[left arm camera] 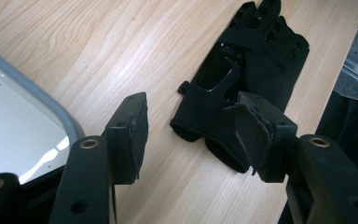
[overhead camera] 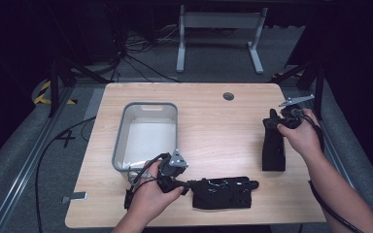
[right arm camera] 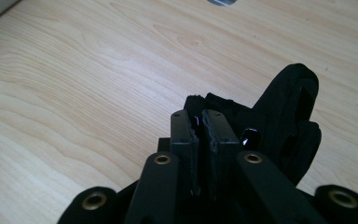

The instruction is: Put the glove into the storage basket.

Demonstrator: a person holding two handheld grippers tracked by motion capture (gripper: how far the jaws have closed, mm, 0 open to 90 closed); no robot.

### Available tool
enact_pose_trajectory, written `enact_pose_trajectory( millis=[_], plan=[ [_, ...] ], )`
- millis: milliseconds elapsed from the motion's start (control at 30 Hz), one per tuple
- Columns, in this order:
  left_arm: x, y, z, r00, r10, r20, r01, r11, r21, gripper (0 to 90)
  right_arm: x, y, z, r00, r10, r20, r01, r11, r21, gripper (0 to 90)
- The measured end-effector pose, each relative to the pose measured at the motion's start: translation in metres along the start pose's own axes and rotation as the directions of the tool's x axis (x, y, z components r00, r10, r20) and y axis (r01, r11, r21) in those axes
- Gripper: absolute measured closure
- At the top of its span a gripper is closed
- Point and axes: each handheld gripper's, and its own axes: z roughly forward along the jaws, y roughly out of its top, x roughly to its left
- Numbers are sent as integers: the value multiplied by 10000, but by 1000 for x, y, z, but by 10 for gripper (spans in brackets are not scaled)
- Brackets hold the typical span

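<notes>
Two black gloves are on the light wooden table (overhead camera: 213,126). One glove (overhead camera: 223,192) (left arm camera: 256,70) lies flat near the front edge, fingers pointing right. My left gripper (overhead camera: 187,187) (left arm camera: 193,135) is open, its jaws wide apart at that glove's cuff with nothing pinched. The other glove (overhead camera: 273,150) (right arm camera: 291,116) is at the right. My right gripper (overhead camera: 272,121) (right arm camera: 200,123) is shut on its upper edge, and the rest of it hangs down to the tabletop.
A grey plastic bin (overhead camera: 121,131) (left arm camera: 42,100) stands left of centre, just behind my left hand. A round cable hole (overhead camera: 228,96) sits near the table's far edge. Cables trail over the floor on the left.
</notes>
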Motion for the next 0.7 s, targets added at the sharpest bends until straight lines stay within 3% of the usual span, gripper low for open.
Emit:
enact_pose_trajectory(
  millis=[167, 400, 633, 700],
  plan=[
    [-1, 6, 3, 9998, 156, 144, -156, 9999, -13, 453, 10, 0, -27, 9996, 53, -282, -64, 9992, -392, 837],
    [-2, 12, 9, 9990, 306, 317, -308, 9995, 44, 453, 39, 4, -64, 9950, -146, -990, 73, 9972, -740, 838],
    [-4, 15, 10, 9985, 399, 382, -399, 9992, -29, 453, 82, 2, -69, 9787, -513, -1988, 425, 9979, -487, 838],
    [-4, 15, 10, 9985, 395, 382, -395, 9992, -6, 453, 94, 0, -65, 9698, -586, -2369, 487, 9977, -475, 837]
  ],
)
